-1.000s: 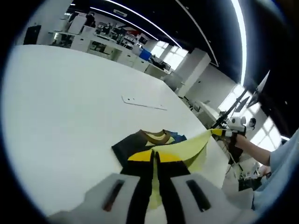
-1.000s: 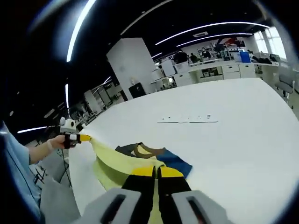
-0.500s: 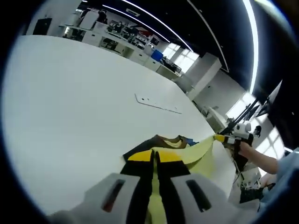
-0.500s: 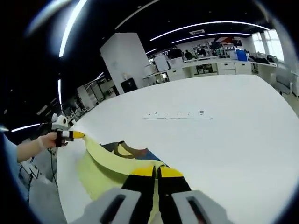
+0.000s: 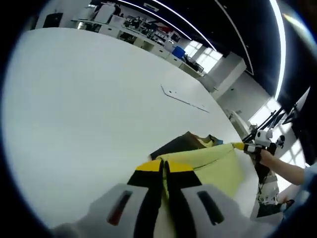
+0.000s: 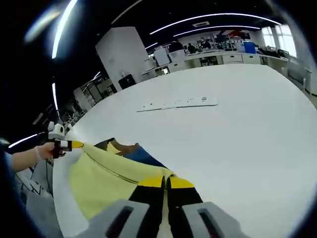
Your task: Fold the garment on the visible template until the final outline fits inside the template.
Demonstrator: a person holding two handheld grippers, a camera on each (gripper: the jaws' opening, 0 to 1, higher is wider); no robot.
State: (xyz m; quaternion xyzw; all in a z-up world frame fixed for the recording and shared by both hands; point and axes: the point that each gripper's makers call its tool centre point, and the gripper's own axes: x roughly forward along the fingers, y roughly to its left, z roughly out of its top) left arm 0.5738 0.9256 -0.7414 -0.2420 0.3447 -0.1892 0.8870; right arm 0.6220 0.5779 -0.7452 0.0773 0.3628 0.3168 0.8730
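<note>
On the white table [image 5: 74, 99], a yellow garment [image 5: 213, 166] is held stretched between two grippers.

The table is the bearing surface, and a thin white strip [image 6: 178, 103] is seen lying far off on it, well apart from the cloth. The garment is kept taut along one edge so that a fold can be laid flat over its darker part [image 6: 141, 154], judged as the reason for the pull. The left gripper [image 5: 163, 167] is closed on the cloth at one end, fingers pressed together; the right gripper [image 6: 166, 182] is clamped likewise on the other end. Compared with a second ago, the yellow edge is drawn straighter and flatter, and more of the dark part is covered.
</note>
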